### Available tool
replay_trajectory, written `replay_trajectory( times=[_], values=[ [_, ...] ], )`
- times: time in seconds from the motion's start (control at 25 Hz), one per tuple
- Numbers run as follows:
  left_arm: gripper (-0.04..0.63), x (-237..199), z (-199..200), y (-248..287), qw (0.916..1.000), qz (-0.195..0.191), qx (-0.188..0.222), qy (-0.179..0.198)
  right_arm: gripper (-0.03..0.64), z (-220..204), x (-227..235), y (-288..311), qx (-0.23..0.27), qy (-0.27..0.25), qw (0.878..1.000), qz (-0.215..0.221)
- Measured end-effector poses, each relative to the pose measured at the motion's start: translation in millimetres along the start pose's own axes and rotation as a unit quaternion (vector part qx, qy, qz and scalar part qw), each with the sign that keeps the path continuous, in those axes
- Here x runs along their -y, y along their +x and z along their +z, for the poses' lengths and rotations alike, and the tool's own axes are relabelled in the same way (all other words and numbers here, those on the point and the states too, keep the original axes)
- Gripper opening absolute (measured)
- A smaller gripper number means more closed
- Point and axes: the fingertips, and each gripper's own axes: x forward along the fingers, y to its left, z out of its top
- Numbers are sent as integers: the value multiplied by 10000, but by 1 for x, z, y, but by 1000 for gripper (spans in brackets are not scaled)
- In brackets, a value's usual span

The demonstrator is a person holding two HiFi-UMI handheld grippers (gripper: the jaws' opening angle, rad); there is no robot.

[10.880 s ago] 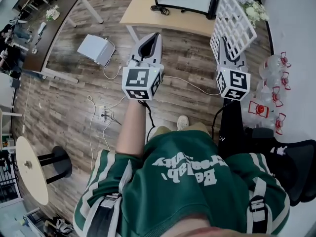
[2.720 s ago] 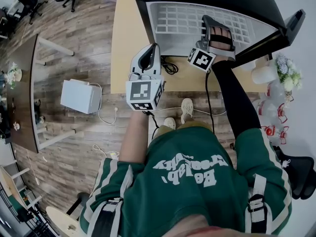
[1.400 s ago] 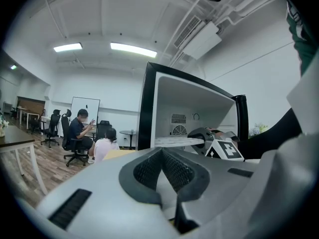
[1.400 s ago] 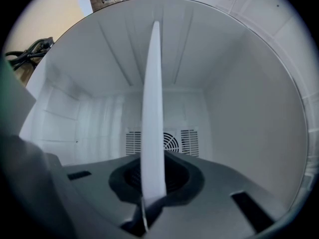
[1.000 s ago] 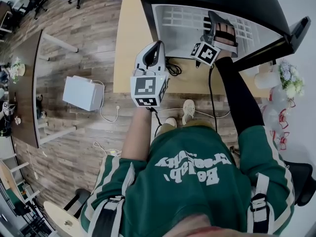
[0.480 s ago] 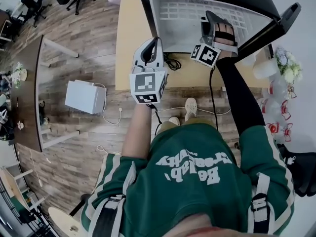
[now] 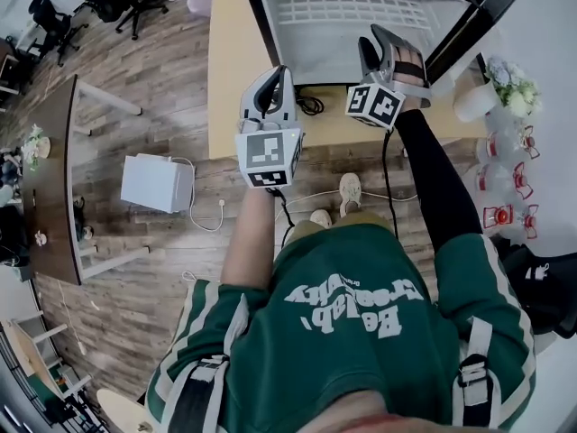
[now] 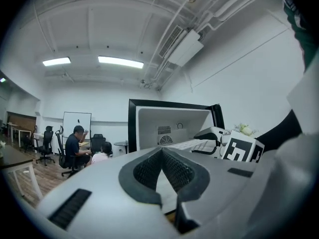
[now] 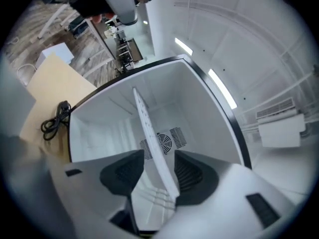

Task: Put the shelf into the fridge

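The white wire shelf (image 7: 343, 12) lies flat inside the open black fridge (image 7: 270, 7) on the wooden table (image 7: 225, 61). My right gripper (image 7: 389, 41) is at the fridge's mouth, at the shelf's front right part. In the right gripper view the shelf (image 9: 148, 133) runs edge-on between the two dark pads (image 9: 124, 171). The jaws of the right gripper (image 9: 158, 156) are opening, with a gap beside the shelf. My left gripper (image 7: 273, 78) hovers over the table in front of the fridge, shut (image 8: 162, 151) and holding nothing.
The fridge door (image 7: 473, 21) stands open at the right. A black cable (image 7: 311, 106) lies coiled on the table before the fridge. A white box (image 7: 158, 183) sits on the floor at the left. Flowers (image 7: 505, 75) and red-capped bottles (image 7: 505, 179) stand at the right.
The shelf, earlier held up outside the fridge by my right gripper, now lies inside it. The right gripper has drawn back slightly toward the fridge's mouth. The left gripper has barely moved.
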Motion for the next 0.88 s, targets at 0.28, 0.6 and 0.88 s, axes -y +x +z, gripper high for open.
replay_trajectory(
  times=[0.28,0.6,0.88],
  values=[
    [1,22,6,-10,9998,-111,39,180,196,-21,8,-44,-111,1579,9868,337],
    [0,48,13,-5,9991,-59,48,406,198,-32,28,-84,225,3777,9236,609],
    [0,75,20,4,9989,85,-41,468,201,-45,54,-107,673,4903,8647,862]
  ],
)
